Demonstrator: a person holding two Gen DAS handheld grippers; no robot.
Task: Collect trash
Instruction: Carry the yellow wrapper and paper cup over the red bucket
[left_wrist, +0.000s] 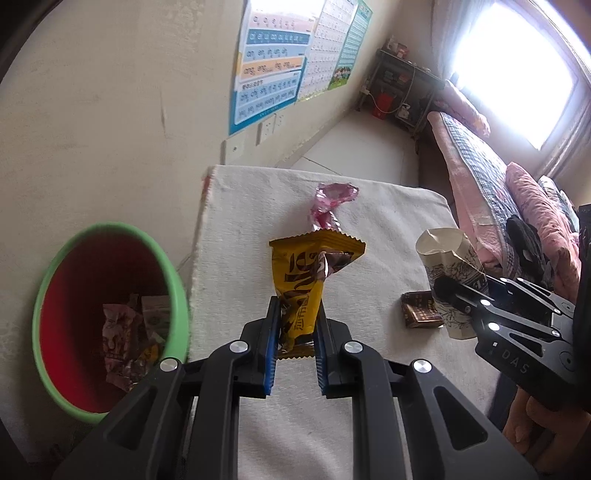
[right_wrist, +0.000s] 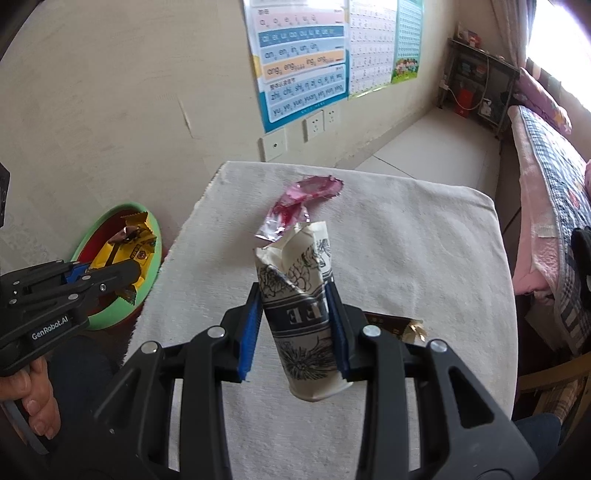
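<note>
My left gripper (left_wrist: 295, 314) is shut on a yellow snack wrapper (left_wrist: 306, 284), held up near the table's left edge. Seen from the right wrist, the left gripper (right_wrist: 129, 273) holds the yellow wrapper (right_wrist: 118, 251) over the bin (right_wrist: 110, 317). That green-rimmed red bin (left_wrist: 173, 280) stands on the floor left of the table and holds several wrappers. My right gripper (right_wrist: 295, 306) is shut on a crushed paper cup (right_wrist: 303, 314) with black flower prints; the paper cup (left_wrist: 447, 266) also shows in the left wrist view. A pink foil wrapper (right_wrist: 299, 203) lies on the cloth-covered table (right_wrist: 424, 258), and a brown wrapper (right_wrist: 391, 325) lies beside the cup.
The pink foil wrapper (left_wrist: 332, 203) and brown wrapper (left_wrist: 421, 308) also show on the white tablecloth (left_wrist: 240, 240). A wall with posters (right_wrist: 303, 62) and sockets stands behind. A bed with pink bedding (right_wrist: 546, 192) lies right; a dark shelf (right_wrist: 476, 85) stands in the far corner.
</note>
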